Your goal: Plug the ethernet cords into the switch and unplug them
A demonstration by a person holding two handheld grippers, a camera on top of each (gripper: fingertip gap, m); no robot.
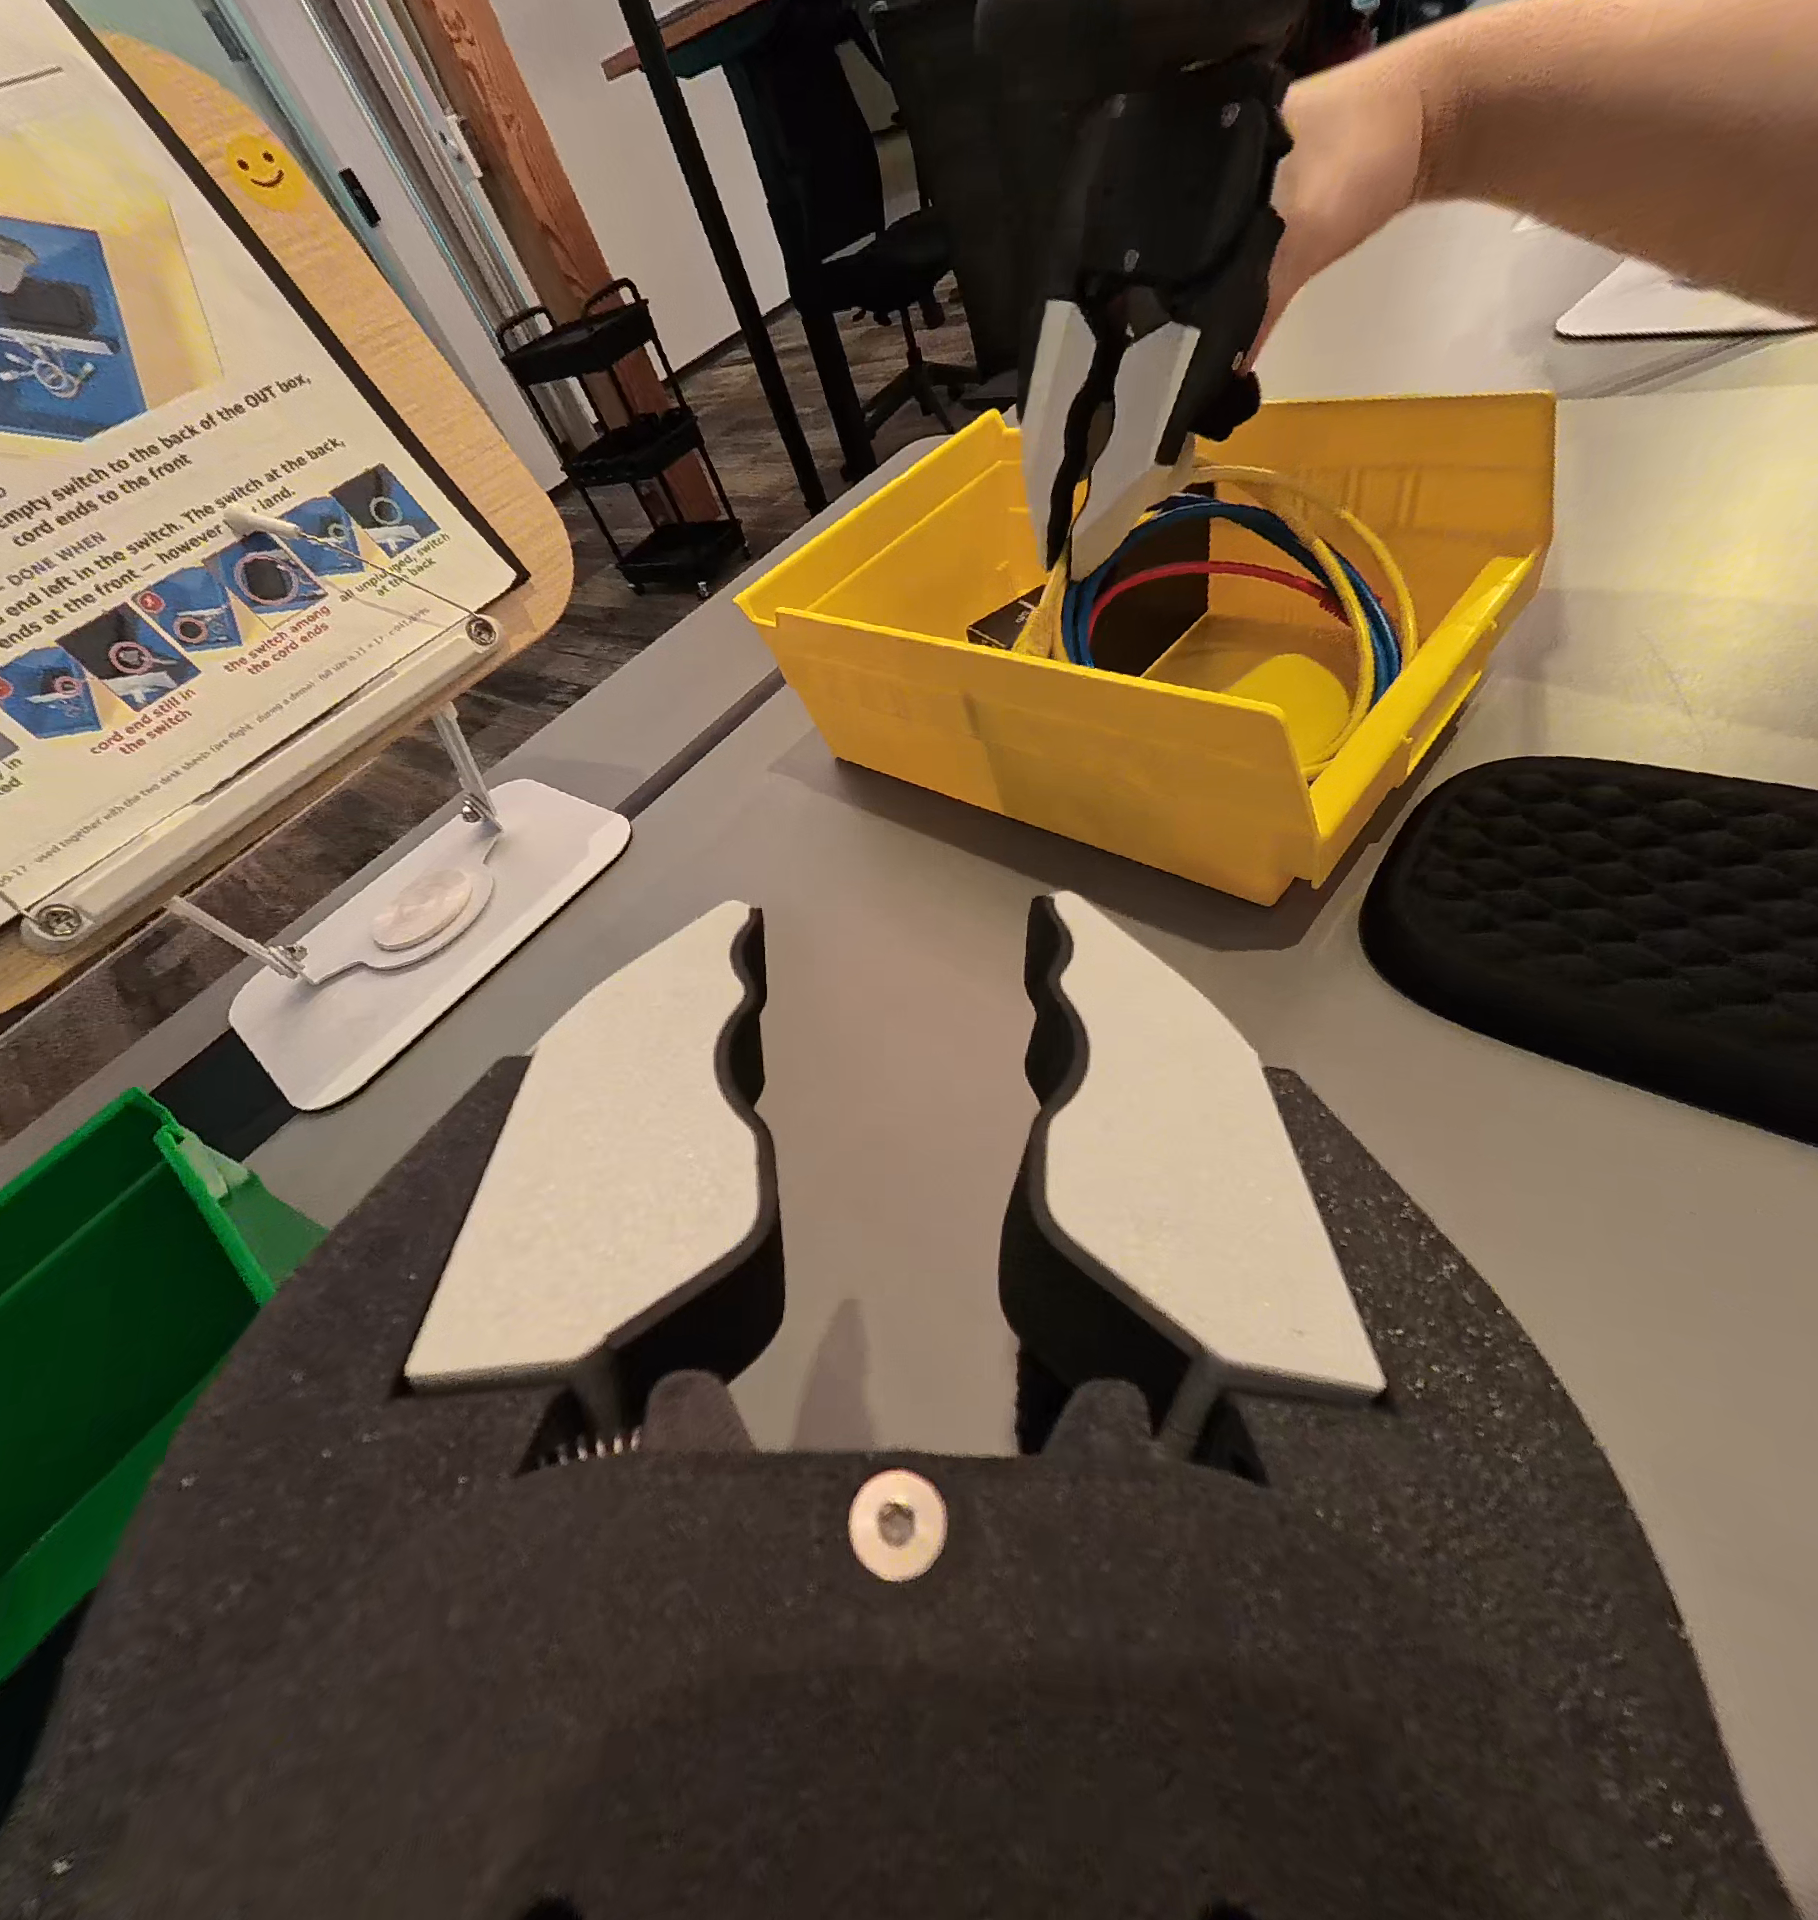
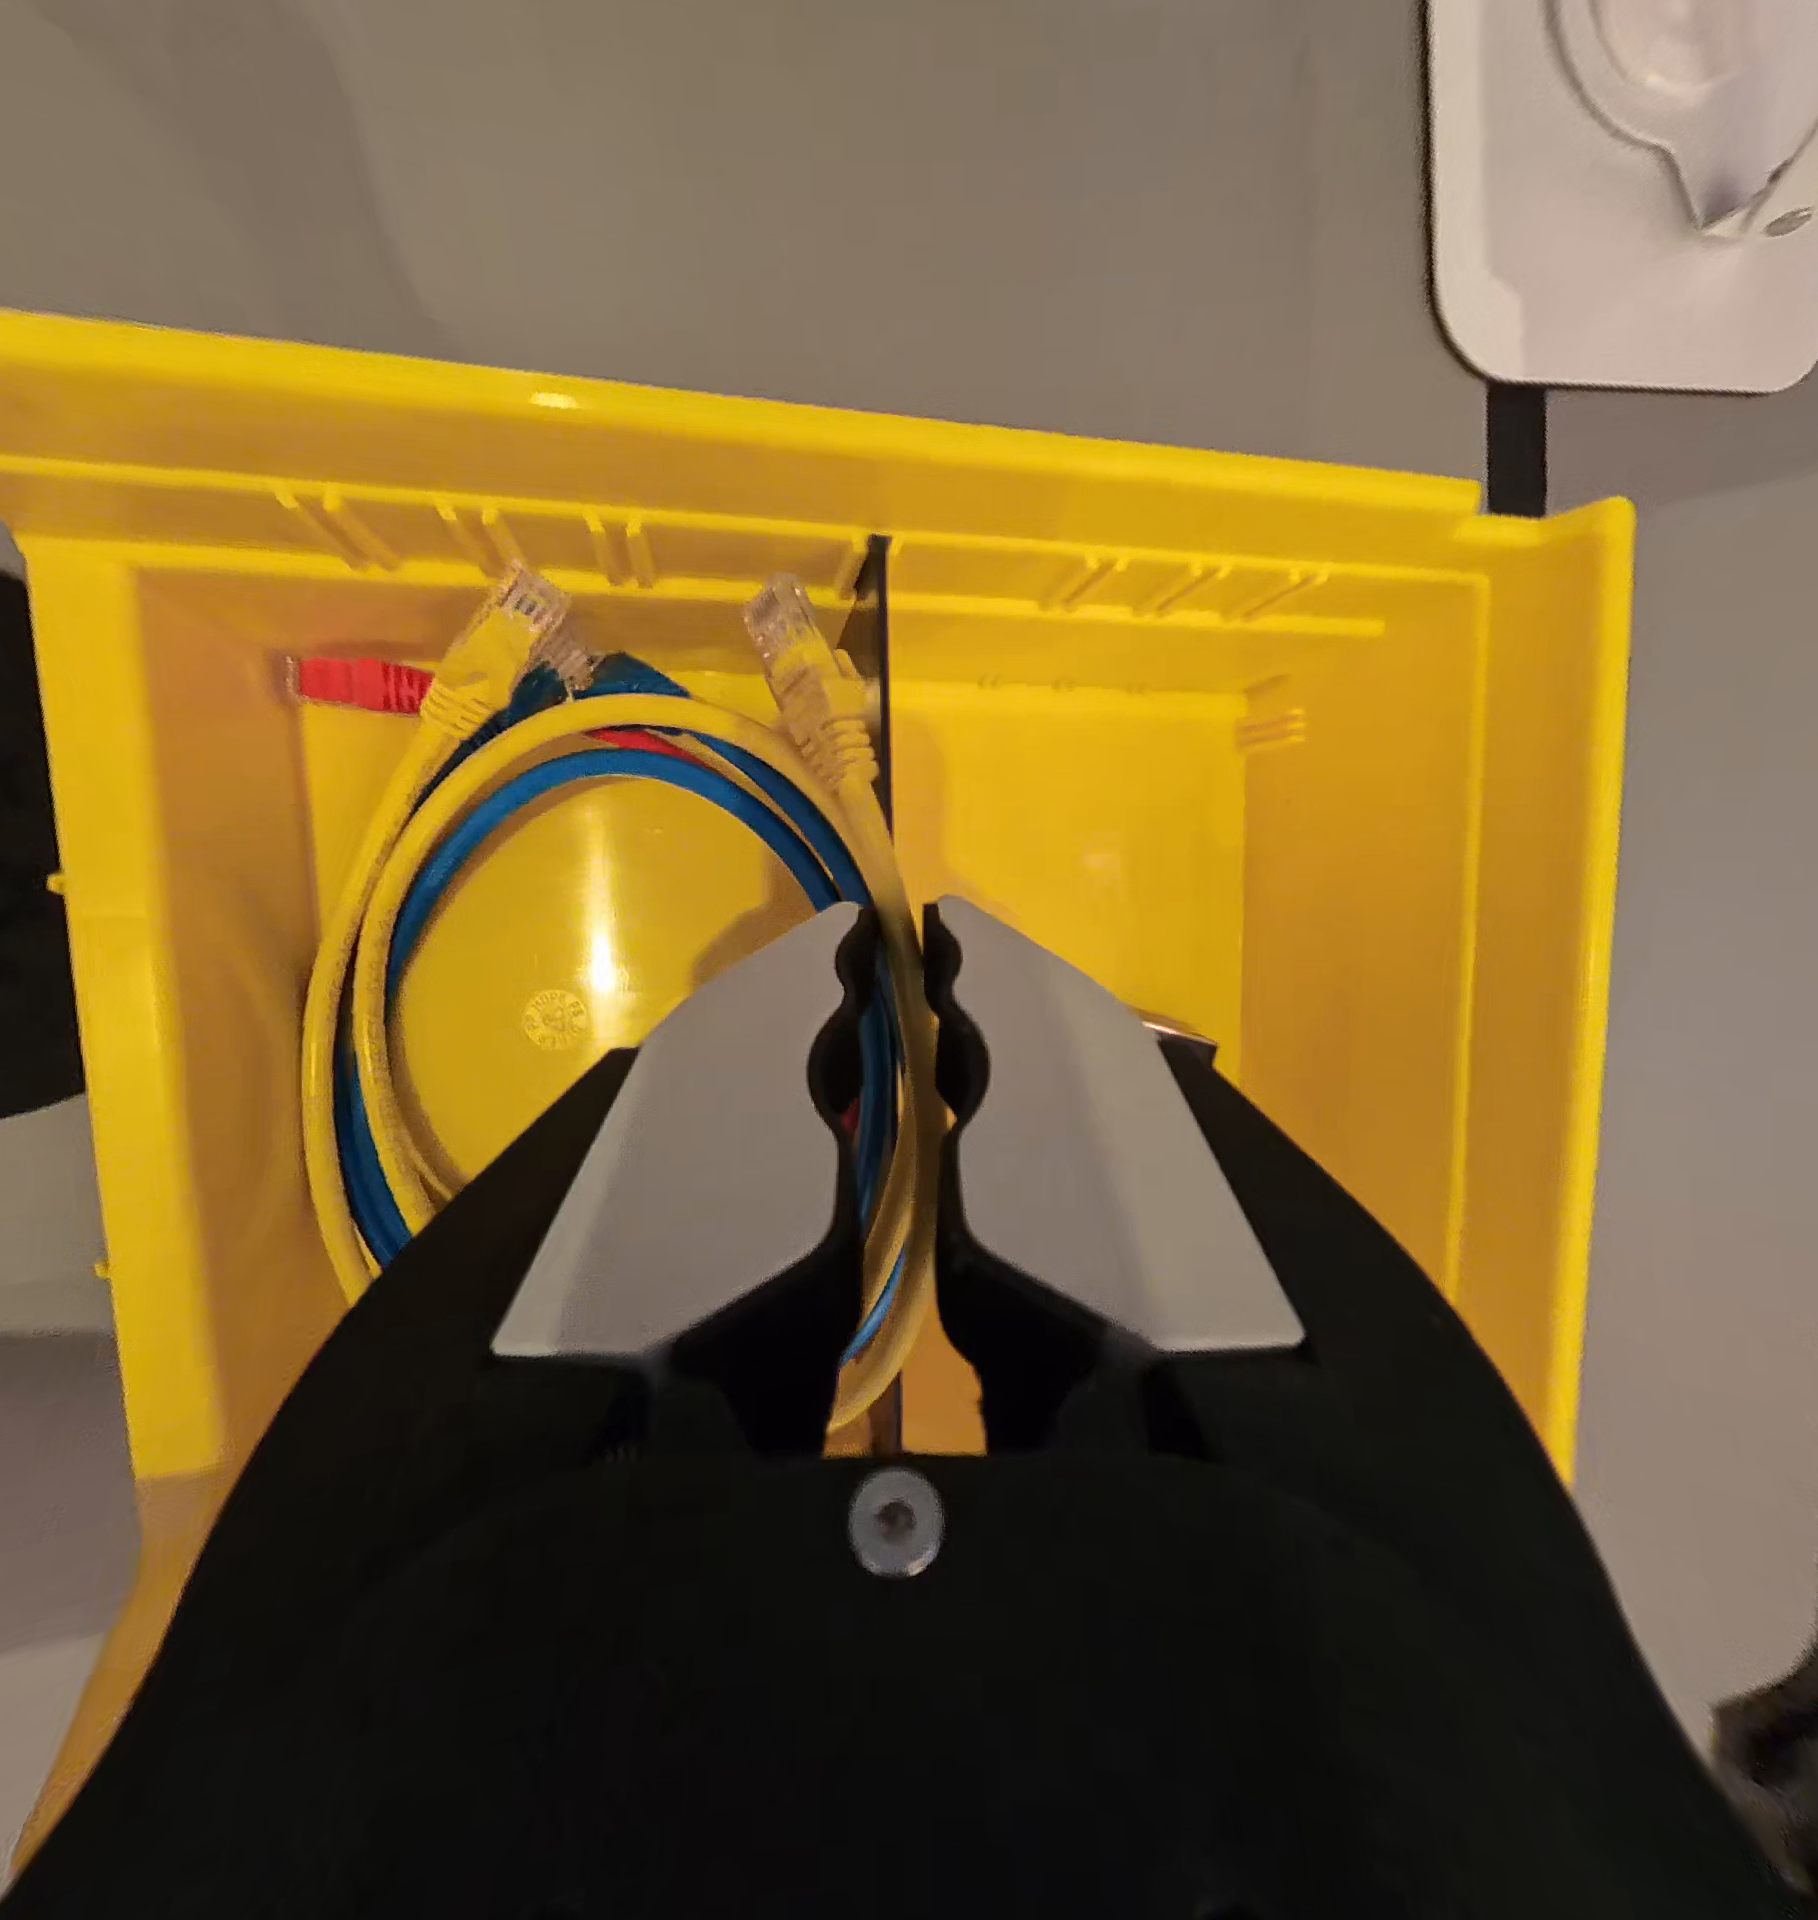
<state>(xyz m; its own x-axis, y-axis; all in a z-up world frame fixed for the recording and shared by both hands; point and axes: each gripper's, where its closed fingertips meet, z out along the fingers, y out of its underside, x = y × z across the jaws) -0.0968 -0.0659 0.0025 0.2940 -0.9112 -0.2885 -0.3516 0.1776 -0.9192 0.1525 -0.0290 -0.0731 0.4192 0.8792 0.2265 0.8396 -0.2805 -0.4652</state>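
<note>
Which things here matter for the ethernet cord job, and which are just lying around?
Job: yellow plastic bin; coiled yellow ethernet cord in right gripper; blue cord; red cord; black switch box.
Idle: black honeycomb mat; green bin; instruction stand.

One yellow bin [image 1: 1092, 727], one green bin [image 1: 84, 1299], one black mat [image 1: 1632, 935], one document stand [image 1: 417, 935], two grippers: the left gripper [image 1: 894, 914] and the right gripper [image 2: 891, 914].

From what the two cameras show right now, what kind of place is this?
Probably an office or lab workstation arranged for a practice task. A grey desk holds a yellow bin of coiled network cords, an instruction sheet on a stand stands beside it, and office chairs and a rolling cart stand behind.
</note>
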